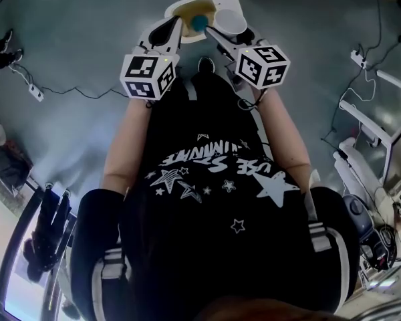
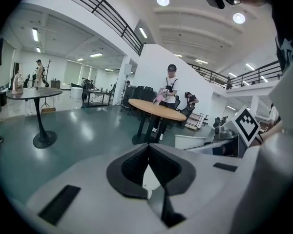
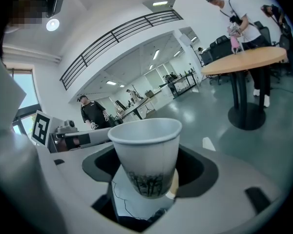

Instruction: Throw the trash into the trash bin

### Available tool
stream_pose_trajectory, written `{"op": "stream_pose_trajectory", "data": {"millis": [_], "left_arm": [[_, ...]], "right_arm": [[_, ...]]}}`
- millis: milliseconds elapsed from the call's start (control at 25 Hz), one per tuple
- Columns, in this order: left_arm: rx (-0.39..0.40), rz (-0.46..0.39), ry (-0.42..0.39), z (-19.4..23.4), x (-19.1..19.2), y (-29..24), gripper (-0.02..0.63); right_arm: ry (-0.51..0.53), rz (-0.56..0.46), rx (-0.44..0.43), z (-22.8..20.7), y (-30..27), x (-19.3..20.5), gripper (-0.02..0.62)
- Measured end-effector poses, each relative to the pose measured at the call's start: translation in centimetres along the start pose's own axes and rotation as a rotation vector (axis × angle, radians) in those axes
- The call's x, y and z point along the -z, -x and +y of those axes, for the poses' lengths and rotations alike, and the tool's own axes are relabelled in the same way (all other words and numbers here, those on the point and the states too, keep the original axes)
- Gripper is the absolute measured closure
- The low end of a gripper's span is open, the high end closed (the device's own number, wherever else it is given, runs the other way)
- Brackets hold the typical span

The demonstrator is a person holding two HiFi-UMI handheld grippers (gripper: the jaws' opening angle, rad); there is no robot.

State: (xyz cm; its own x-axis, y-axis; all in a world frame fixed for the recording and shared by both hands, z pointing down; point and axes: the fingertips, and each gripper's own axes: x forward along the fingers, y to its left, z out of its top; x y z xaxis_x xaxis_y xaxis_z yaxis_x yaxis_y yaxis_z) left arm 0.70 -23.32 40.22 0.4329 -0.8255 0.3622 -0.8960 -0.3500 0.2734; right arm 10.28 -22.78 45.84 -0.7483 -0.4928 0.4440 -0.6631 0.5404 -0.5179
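Closest to you, your left hand-held gripper (image 2: 149, 174) has its jaws drawn together, with only a thin white sliver showing in the gap; you cannot tell what that sliver is. Your right hand-held gripper (image 3: 149, 177) is clamped wide around the lower part of the white paper cup with a dark printed band (image 3: 145, 145). The cup stands roughly upright, its long axis running up out of the jaws and its open mouth on top. Just ahead of and below both tips sits the white trash bin with a beige inside (image 1: 187, 1). In the head view the cup hangs over the bin's right rim, so the opening lies slightly to the cup's left, and your right hand is the one placed to drop it. A small round teal object (image 1: 199, 23) shows over the opening between the two tips; whether it lies in the bin is unclear. Beyond is grey-green glossy floor (image 1: 87, 32).
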Motion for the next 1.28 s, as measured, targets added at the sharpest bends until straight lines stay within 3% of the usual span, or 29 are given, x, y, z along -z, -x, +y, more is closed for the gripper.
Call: {"op": "stream_pose_trajectory", "data": {"millis": [440, 920, 1280], "left_arm": [[0.049, 0.077, 0.065, 6.0, 4.0, -3.3, 0.595], [0.085, 0.182, 0.094, 10.4, 10.3, -8.3, 0.595], [0.073, 0.290, 0.129, 13.2, 17.3, -10.7, 0.595]], "right_arm": [[-0.077, 0.030, 0.125, -2.9, -5.4, 2.9, 0.262], [-0.212, 0.054, 0.141, -5.9, -13.4, 7.7, 0.262], [-0.161, 0.141, 0.169, -9.6, -17.4, 12.0, 0.262]]}}
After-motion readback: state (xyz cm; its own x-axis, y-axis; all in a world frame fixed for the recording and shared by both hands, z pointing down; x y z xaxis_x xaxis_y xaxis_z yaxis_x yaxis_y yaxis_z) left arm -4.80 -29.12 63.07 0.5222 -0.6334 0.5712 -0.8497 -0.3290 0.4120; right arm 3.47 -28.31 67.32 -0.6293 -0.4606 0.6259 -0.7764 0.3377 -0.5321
